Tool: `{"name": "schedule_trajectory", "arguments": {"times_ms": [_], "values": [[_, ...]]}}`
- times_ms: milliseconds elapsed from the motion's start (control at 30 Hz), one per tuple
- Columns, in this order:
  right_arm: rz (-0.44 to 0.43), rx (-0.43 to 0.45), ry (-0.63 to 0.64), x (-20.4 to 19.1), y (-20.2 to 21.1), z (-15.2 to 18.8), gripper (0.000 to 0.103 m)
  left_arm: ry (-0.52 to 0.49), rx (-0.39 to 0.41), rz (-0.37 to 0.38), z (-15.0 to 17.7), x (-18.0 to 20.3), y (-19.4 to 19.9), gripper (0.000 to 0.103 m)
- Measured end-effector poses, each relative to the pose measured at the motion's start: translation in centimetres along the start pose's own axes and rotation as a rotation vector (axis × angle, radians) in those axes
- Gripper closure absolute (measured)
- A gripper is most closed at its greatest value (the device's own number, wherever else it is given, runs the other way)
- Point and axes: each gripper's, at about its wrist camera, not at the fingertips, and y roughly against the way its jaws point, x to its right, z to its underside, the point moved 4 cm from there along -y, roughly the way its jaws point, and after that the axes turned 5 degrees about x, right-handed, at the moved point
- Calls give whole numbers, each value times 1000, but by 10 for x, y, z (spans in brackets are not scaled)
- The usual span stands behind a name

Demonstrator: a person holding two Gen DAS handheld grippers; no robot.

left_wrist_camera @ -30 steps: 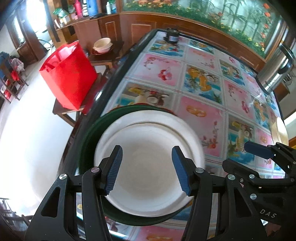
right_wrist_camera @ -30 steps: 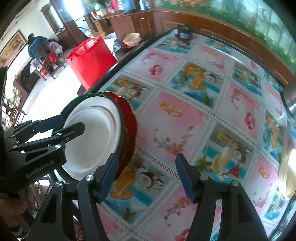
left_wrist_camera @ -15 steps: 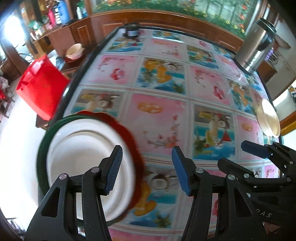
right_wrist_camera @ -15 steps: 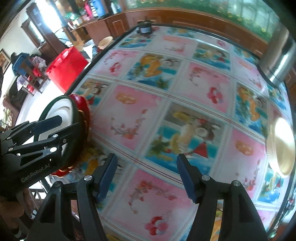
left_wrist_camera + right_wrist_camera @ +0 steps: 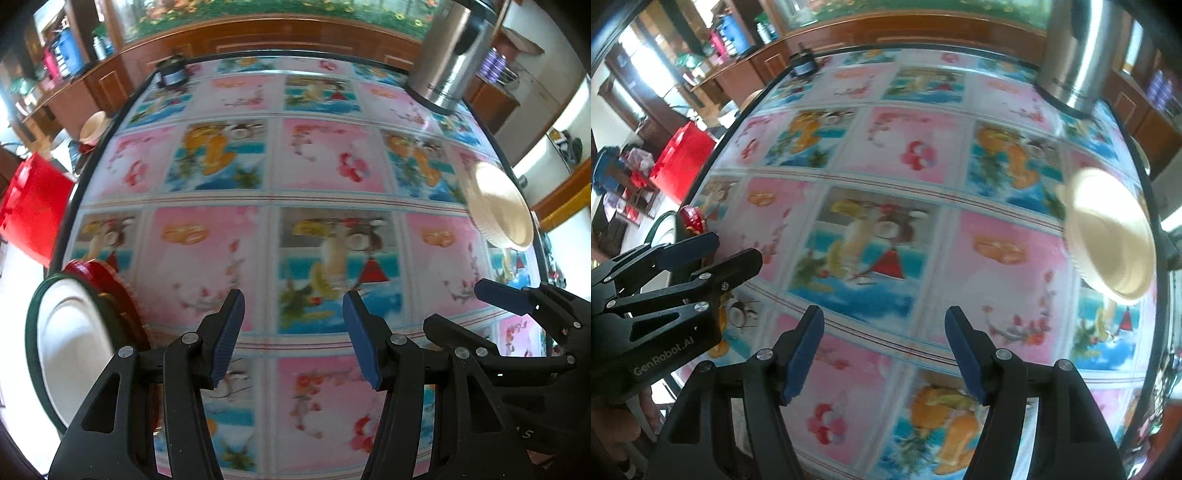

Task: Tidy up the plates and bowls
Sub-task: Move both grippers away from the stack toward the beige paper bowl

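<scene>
A stack of dishes sits at the table's left edge: a white plate point(image 5: 70, 347) on a green one point(image 5: 31, 321), with a red plate point(image 5: 110, 273) under them. A cream ribbed bowl point(image 5: 500, 206) stands alone near the right edge; it also shows in the right wrist view point(image 5: 1112, 232). My left gripper point(image 5: 293, 332) is open and empty over the tablecloth, right of the stack. My right gripper point(image 5: 884, 350) is open and empty, left of the cream bowl. The left gripper point(image 5: 701, 254) hides most of the stack in the right wrist view.
The table point(image 5: 317, 158) has a colourful fruit-print cloth. A tall steel urn point(image 5: 448, 62) stands at the far right corner and a small dark jar point(image 5: 171, 72) at the far left corner. A red bag point(image 5: 31, 206) and a side stool with a bowl point(image 5: 92, 127) stand beyond the left edge.
Both grippers have swung right, away from the plate stack. The stack slid to the left edge of both views and the cream bowl came closer on the right. Both grippers stayed open.
</scene>
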Motion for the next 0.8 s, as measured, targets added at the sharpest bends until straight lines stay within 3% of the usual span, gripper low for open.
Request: {"name": "schedule_trajectory", "arguments": {"times_ms": [800], "values": [[88,32,-162,123,30,15,32,-134,-1,92,-32,129,-25,47]]}}
